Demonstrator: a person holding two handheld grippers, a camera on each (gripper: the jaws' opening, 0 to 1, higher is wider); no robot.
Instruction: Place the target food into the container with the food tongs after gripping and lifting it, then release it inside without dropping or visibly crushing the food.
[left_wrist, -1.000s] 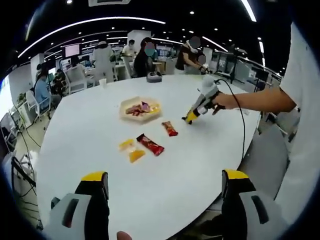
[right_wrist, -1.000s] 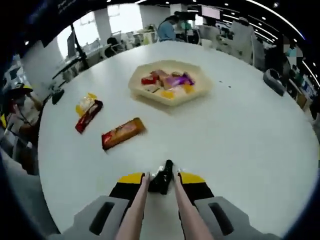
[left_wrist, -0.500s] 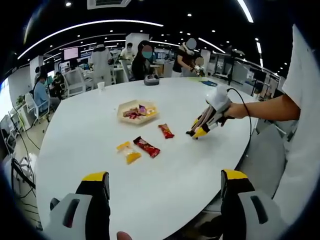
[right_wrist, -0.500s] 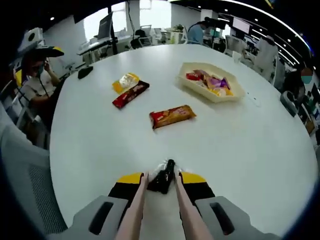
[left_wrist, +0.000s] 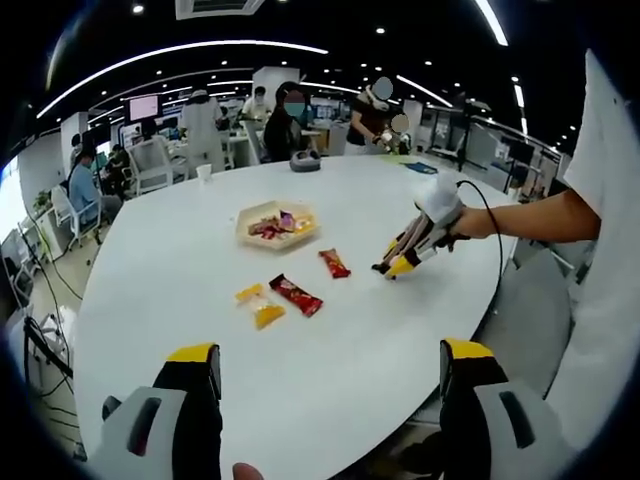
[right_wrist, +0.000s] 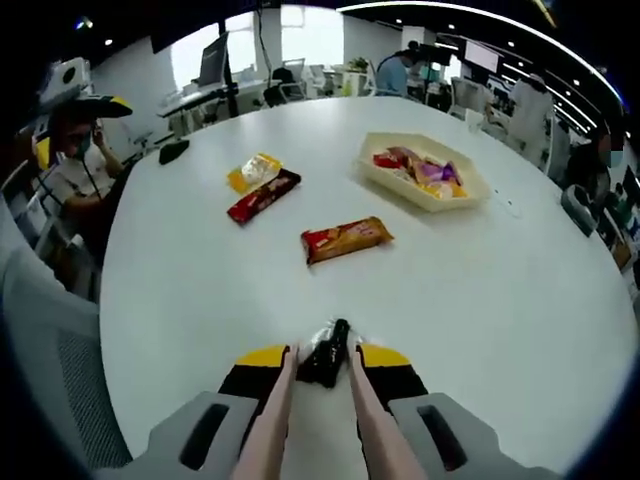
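Right gripper: jaws drawn in on the tongs, whose two pale arms run back between the yellow-tipped jaws; the dark tong tips meet just ahead, low over bare white bench. In the left gripper view this same gripper comes in from the right, held by a hand on an outstretched arm, tips down near the bench top, cable trailing behind.

Ahead of the tongs, a short stretch of open bench, then the orange-red bar, lying flat and alone, apart from everything else. Beyond it to the left, the dark red bar and the yellow pack, side by side and touching or nearly so. Beyond to the right, the tray, cream, angular rim, already holding mixed wrapped snacks. Tray well apart from the three loose items; clear bench between bar and tray.

Left gripper: jaws spread wide, nothing between them, hanging at the near bench edge. From here the yellow pack, dark red bar and orange-red bar sit mid-bench, tray behind them. Wide bare surface on all sides, bench edge curving round.

Far bench side: a cup, a dark object, people standing and seated, chairs.
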